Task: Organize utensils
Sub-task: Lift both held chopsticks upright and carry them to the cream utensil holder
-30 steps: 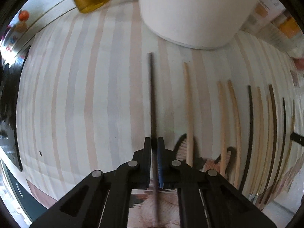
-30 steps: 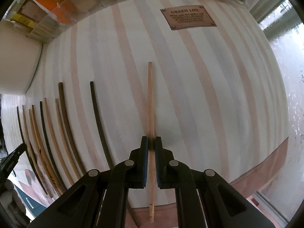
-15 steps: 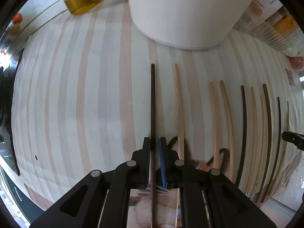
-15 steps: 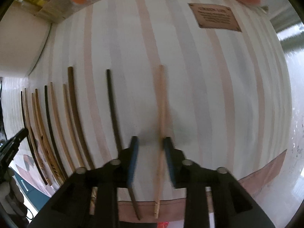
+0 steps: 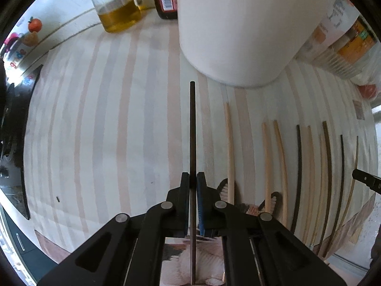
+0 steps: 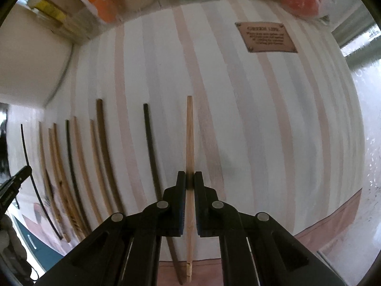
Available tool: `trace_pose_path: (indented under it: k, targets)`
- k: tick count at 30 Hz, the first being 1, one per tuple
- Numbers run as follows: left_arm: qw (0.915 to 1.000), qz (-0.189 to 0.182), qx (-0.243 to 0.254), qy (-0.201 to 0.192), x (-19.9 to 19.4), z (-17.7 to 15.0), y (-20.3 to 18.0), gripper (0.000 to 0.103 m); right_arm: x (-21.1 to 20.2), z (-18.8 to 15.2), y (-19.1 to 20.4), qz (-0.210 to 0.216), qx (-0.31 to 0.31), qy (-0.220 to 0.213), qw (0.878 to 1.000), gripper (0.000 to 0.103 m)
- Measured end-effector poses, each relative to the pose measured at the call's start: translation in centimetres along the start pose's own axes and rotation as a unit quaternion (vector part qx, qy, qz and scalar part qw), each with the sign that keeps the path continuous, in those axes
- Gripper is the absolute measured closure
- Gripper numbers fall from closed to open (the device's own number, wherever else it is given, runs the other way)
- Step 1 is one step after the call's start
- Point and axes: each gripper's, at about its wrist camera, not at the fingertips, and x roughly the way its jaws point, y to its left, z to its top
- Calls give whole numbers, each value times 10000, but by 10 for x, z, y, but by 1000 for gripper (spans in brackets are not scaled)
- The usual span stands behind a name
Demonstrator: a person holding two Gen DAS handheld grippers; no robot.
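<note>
The left gripper (image 5: 193, 181) is clamped on a thin dark-brown wooden chopstick (image 5: 192, 128), pinched near its middle so it balances level instead of tipping. It hangs over the pale striped cloth mat (image 5: 95, 131), left of the row, its far tip close to the tall white cylindrical container (image 5: 238, 35).

The right gripper (image 6: 189, 180) grips a light bamboo chopstick (image 6: 189, 131) the same way — pads squeezed on its midsection, the stick running straight away from the camera. It sits just right of a black chopstick (image 6: 150, 143), at the right end of the row of mixed light and dark chopsticks (image 6: 78, 162).

The sticks lie side by side and parallel, probably so that matching colours can be paired. Each hand taking one from an outer end keeps the grippers well apart — neither crowds the other.
</note>
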Motion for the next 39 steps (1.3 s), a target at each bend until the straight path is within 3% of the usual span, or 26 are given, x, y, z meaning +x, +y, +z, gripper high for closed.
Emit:
trace_pose_path:
  k: [6, 11, 14, 19, 26, 31, 39]
  targets:
    - [9991, -116, -107, -401, -59, -15, 3, 100, -47, -8, 0, 316, -51, -624, 9975, 96]
    - [9953, -225, -225, -909, -107, -18, 28, 100, -88, -10, 20, 592, -229, -1074, 9922, 96]
    - [9902, -292, -342, -1319, -143, -25, 37, 100, -113, -10, 35, 759, -353, -1331, 9876, 96]
    - [9790, -365, -424, -1958, -195, -4, 48, 100, -143, 4, 80, 950, -550, -1795, 9776, 96]
    - [9603, -455, -377, -2726, -268, 5, 52, 100, -210, 21, 121, 1227, -879, -2567, 9546, 96]
    - [9513, -460, -301, -3035, -298, 28, 45, 100, -256, 34, 151, 1391, -1089, -3135, 9330, 96]
    - [9464, -476, -184, -3189, -313, 76, 34, 100, -288, 63, 192, 1518, -1179, -3828, 9036, 96]
